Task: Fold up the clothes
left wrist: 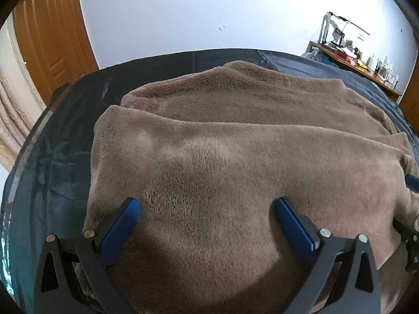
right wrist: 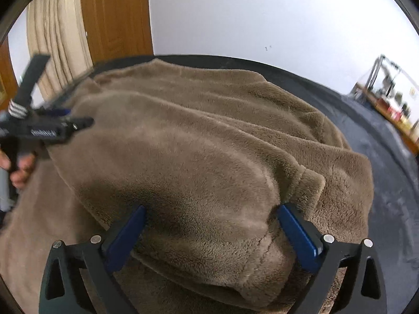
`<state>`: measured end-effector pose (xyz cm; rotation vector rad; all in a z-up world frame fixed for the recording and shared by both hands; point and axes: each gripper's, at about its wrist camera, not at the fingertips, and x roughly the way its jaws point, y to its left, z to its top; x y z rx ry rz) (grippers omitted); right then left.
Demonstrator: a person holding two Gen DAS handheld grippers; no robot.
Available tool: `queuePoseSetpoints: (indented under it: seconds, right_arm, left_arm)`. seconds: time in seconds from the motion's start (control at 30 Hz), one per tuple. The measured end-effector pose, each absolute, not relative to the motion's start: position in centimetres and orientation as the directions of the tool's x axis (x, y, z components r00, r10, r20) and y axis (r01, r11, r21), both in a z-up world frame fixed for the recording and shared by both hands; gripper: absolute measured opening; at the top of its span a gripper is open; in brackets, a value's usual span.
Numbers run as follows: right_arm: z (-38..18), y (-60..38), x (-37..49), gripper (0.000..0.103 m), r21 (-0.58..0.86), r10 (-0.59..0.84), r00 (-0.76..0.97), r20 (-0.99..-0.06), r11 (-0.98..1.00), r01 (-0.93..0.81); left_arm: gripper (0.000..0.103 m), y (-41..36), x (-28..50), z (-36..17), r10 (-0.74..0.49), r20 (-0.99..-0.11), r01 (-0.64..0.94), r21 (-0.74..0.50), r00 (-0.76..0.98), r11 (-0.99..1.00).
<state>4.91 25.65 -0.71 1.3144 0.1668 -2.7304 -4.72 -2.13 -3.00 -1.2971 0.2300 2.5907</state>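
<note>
Nearest the lens: my left gripper [left wrist: 208, 206], blue pads [left wrist: 119, 231] spread wide, jaws open and pinching nothing; brown fleece garment [left wrist: 235, 141] lies under and between them. Garment is spread over a dark sheet [left wrist: 65, 141] covering the counter, with one layer folded over another, the folded edge running across the left wrist view from left to right. My right gripper [right wrist: 212, 214] likewise has its jaws fully apart; a thick fold of the same fleece [right wrist: 199, 157] bulges up between the pads [right wrist: 301, 235], which stand at either side of it without clamping. A cuffed sleeve end [right wrist: 309, 180] sits just beyond the right pad. From the right wrist view, the left gripper body appears at the far left edge, blurred, with my hand [right wrist: 18, 167] around its handle. Background: white wall [left wrist: 209, 13], wooden door [left wrist: 52, 39], beige curtain [right wrist: 57, 39], cluttered wooden side table [left wrist: 366, 62] far right.
</note>
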Motion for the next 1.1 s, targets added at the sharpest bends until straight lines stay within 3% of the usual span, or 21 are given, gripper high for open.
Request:
queuePoseSetpoints:
  seconds: [1.1]
  right_arm:
    - [-0.77, 25.22, 4.76, 0.102, -0.084, -0.018, -0.623, -0.782, -0.987, 0.133]
  left_arm:
    - [0.103, -2.86, -4.48, -3.01, 0.166, -0.804, -0.256, -0.018, -0.572, -0.967]
